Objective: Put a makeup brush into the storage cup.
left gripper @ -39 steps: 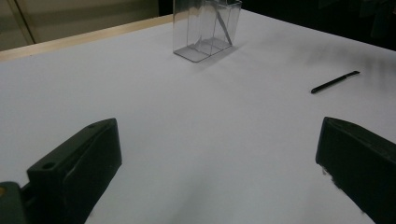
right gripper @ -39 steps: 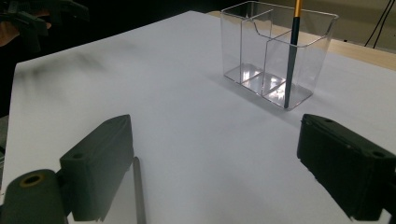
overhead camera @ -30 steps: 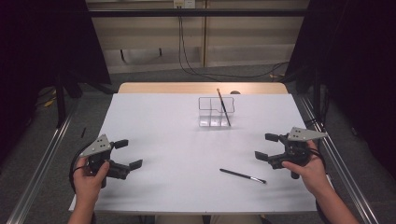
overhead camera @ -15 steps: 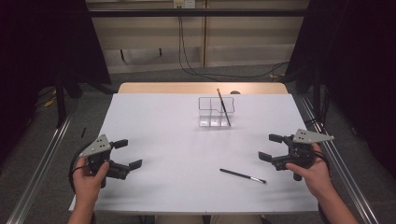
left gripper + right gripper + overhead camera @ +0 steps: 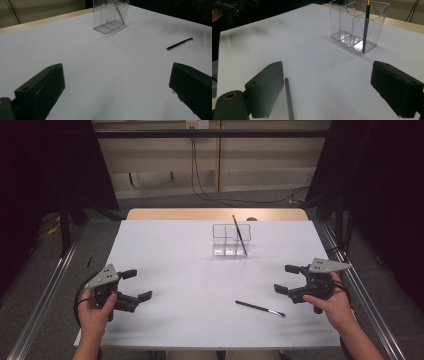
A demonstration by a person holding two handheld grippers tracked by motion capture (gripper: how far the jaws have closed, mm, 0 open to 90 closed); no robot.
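Note:
A clear plastic organizer (image 5: pixel 226 241) with several compartments stands on the white sheet toward the far middle of the table. A dark brush with an orange end (image 5: pixel 239 234) leans in its right compartment. A black pen (image 5: pixel 260 308) lies flat near the front right. My right gripper (image 5: pixel 283 279) is held open just right of the pen, with nothing between its jaws. In the right gripper view the pen (image 5: pixel 289 100) lies on the sheet beside the left jaw, with the organizer (image 5: pixel 347 22) and the brush (image 5: pixel 365 25) farther ahead. My left gripper (image 5: pixel 138 284) is open and empty at the front left.
The white sheet (image 5: pixel 185 270) covers most of the table, and a wooden strip (image 5: pixel 215 214) shows along the far edge. Metal rails (image 5: pixel 45 295) run along both sides. In the left gripper view the organizer (image 5: pixel 111 15) and the pen (image 5: pixel 180 43) lie ahead of the gripper (image 5: pixel 117 75).

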